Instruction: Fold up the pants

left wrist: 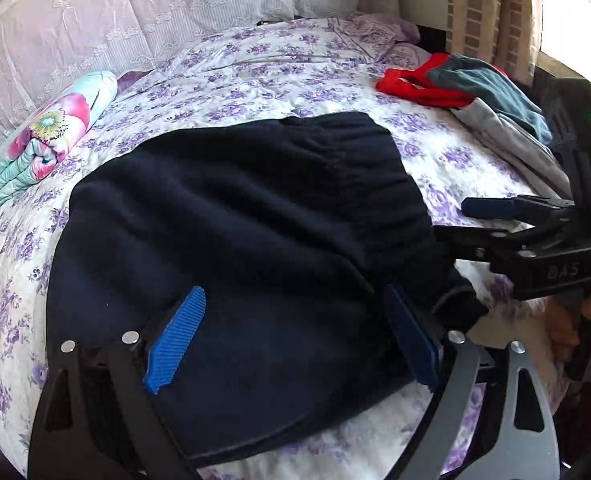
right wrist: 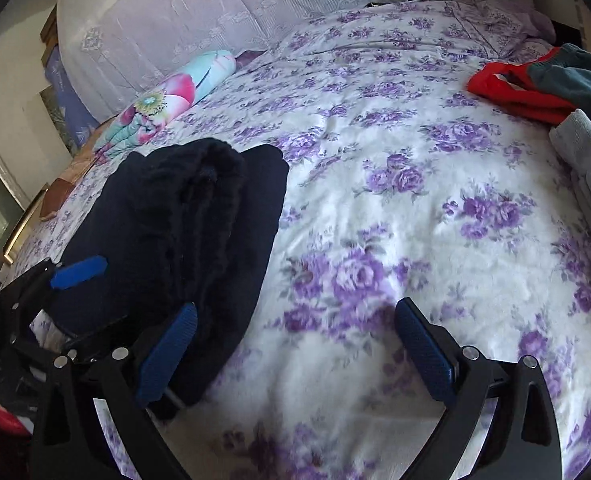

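Nearest the left wrist camera, the left gripper (left wrist: 291, 340) hangs with its blue pads spread wide over the dark navy pants (left wrist: 231, 240), gripping nothing. The pants lie folded in a thick bundle on the near part of the bed, the gathered elastic waistband at the far right of the bundle. In the right wrist view the right gripper (right wrist: 295, 352) is likewise released, its fingers wide apart above bare bedspread (right wrist: 395, 200), with the pants (right wrist: 183, 232) just to its left; its left pad overlaps the bundle's edge, though whether it touches the cloth is unclear.

The bedspread is white with purple flowers and covers the whole bed. At the far left lies a folded floral blanket (left wrist: 39, 140) in pink and turquoise. At the far right sits a heap of clothes (left wrist: 475, 88): red, teal and grey pieces, cut off by the frame edge. Pale lace-trimmed pillows (left wrist: 115, 12) stand along the far end, and striped curtains (left wrist: 491, 4) hang at the far right.

The pants' legs are hidden inside the fold, and the dark fabric swallows most detail.
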`<state>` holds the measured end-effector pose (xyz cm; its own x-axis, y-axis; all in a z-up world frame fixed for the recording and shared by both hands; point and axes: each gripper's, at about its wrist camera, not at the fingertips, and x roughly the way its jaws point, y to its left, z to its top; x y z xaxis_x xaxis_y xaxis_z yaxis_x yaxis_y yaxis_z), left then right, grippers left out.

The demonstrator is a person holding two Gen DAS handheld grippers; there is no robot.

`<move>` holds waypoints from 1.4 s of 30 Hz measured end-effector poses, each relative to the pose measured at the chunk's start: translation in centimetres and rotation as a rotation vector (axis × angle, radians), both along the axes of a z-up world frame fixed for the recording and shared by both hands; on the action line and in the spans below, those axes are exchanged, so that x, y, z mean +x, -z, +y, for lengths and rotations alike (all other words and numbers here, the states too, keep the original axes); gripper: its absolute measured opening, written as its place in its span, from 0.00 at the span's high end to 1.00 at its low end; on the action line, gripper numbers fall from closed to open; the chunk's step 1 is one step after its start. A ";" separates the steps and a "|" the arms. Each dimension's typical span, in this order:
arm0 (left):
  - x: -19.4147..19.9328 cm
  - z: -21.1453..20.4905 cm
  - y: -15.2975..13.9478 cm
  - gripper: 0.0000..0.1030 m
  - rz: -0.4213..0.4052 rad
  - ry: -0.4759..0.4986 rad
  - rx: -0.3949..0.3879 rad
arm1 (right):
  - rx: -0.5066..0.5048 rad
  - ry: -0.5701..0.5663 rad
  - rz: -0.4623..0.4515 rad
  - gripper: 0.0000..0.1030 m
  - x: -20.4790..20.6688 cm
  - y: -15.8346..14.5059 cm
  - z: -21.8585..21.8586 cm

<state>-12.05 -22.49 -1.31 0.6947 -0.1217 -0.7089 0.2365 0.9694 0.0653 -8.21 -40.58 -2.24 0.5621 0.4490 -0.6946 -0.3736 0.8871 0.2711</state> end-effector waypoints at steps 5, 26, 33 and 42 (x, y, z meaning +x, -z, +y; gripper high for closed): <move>-0.6 1.8 -1.6 0.16 -0.002 -0.007 -0.078 | 0.089 0.069 -0.113 0.03 0.3 -4.0 0.2; -0.5 12.7 -3.7 0.11 -0.139 -0.213 -0.162 | -0.040 -0.071 -0.207 0.03 0.7 -3.8 7.8; 8.2 16.0 -0.5 0.04 0.077 -0.237 -0.158 | 0.005 -0.083 0.033 0.03 1.8 1.2 6.2; 6.1 18.7 -1.5 0.05 0.056 -0.287 -0.275 | -0.029 -0.042 -0.172 0.03 -0.1 -4.3 7.3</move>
<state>-6.00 -3.77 0.21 0.6892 -0.1189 -0.7148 -0.0504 0.9762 -0.2109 -8.27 -33.28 2.02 0.6545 0.4561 -0.6030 -0.4495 0.8760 0.1747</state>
